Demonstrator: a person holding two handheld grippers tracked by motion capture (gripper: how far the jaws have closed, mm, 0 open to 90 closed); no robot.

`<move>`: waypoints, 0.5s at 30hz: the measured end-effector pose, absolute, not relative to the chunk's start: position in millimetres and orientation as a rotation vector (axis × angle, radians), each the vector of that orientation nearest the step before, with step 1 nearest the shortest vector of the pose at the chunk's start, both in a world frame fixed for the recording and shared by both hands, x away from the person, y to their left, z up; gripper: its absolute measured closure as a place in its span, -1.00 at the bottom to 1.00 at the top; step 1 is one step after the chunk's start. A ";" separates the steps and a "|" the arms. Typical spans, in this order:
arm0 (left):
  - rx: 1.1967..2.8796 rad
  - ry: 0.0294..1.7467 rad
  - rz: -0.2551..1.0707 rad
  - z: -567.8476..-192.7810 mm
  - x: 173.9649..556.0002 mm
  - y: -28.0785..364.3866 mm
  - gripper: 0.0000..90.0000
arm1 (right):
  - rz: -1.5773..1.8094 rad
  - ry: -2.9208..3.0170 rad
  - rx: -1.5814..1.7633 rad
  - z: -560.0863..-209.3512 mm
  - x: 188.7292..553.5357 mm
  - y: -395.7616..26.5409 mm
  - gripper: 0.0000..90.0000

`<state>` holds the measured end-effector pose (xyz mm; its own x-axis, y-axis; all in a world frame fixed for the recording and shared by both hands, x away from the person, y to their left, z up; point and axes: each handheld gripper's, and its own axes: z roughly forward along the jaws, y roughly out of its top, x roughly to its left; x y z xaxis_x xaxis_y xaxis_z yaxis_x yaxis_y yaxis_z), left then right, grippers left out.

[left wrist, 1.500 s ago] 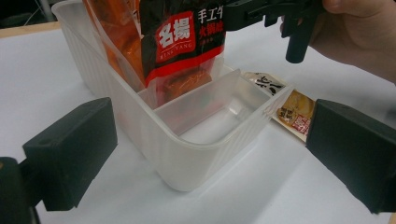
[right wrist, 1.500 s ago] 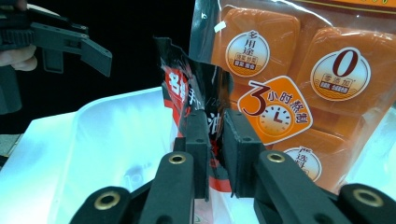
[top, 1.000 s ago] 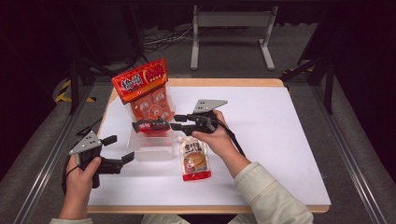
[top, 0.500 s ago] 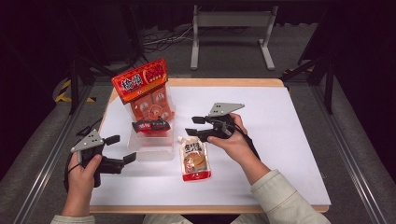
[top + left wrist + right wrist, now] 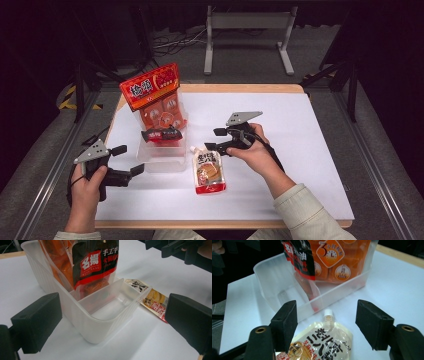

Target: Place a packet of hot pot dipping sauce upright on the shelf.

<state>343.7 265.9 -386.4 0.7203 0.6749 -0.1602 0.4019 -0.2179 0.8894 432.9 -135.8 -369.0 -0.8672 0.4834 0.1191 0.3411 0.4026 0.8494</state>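
Note:
A clear plastic bin [image 5: 162, 161] stands left of the table's middle. A tall orange snack bag [image 5: 152, 95] fills its far compartment, and a small black-and-red packet [image 5: 161, 135] leans in the middle one. A spouted pouch [image 5: 209, 172] lies flat just right of the bin. My right gripper [image 5: 213, 139] hovers over the pouch's spout end, a little right of the bin. Its jaws have just been opening and hold nothing; the pouch [image 5: 324, 342] lies below them. My left gripper [image 5: 131, 159] is open at the bin's [image 5: 100, 325] near left corner, with nothing held.
The bin's near compartment stands bare. White table surface stretches to the right and front of the pouch. The table's wooden edge [image 5: 240, 88] runs along the back, with a metal stand [image 5: 247, 30] on the floor beyond.
My right gripper has let go of the black-and-red packet, opened, and drawn back to the right from the bin. The packet stays in the bin. The left gripper has not moved.

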 end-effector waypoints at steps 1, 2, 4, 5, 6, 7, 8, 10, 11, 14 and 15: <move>1.843 0.844 0.312 -386.7 343.6 265.4 -0.95 | 1.458 2.518 0.756 -370.4 433.7 -135.7 -0.24; 1.843 0.844 0.312 -386.7 343.6 265.4 -0.95 | 1.458 2.518 0.756 -370.4 433.7 -135.7 -0.24; 1.842 0.845 0.314 -386.7 344.0 265.3 -0.95 | 1.420 2.555 0.775 -376.6 437.8 -134.2 -0.25; 1.833 0.849 0.313 -386.7 344.0 265.0 -0.95 | 1.411 2.560 0.778 -378.0 438.4 -133.6 -0.25; 1.825 0.855 0.322 -386.8 344.3 264.7 -0.95 | 1.398 2.571 0.784 -379.8 439.3 -132.9 -0.24; 1.825 0.855 0.322 -386.8 344.3 264.7 -0.95 | 1.398 2.571 0.784 -379.8 439.3 -132.9 -0.24; 1.821 0.860 0.326 -386.9 344.7 264.5 -0.95 | 1.380 2.578 0.786 -381.7 440.2 -132.1 -0.24; 1.797 0.865 0.317 -386.9 344.2 263.8 -0.96 | 1.339 2.598 0.797 -386.3 441.9 -130.4 -0.23; 1.782 0.868 0.308 -387.0 343.9 263.3 -0.97 | 1.321 2.603 0.802 -388.4 442.8 -129.7 -0.20; 1.767 0.876 0.274 -387.2 342.3 262.3 -0.98 | 1.284 2.622 0.827 -395.0 444.8 -127.8 -0.13; 1.759 0.879 0.265 -387.3 342.2 262.3 -0.98 | 1.276 2.631 0.832 -397.0 445.6 -127.5 -0.13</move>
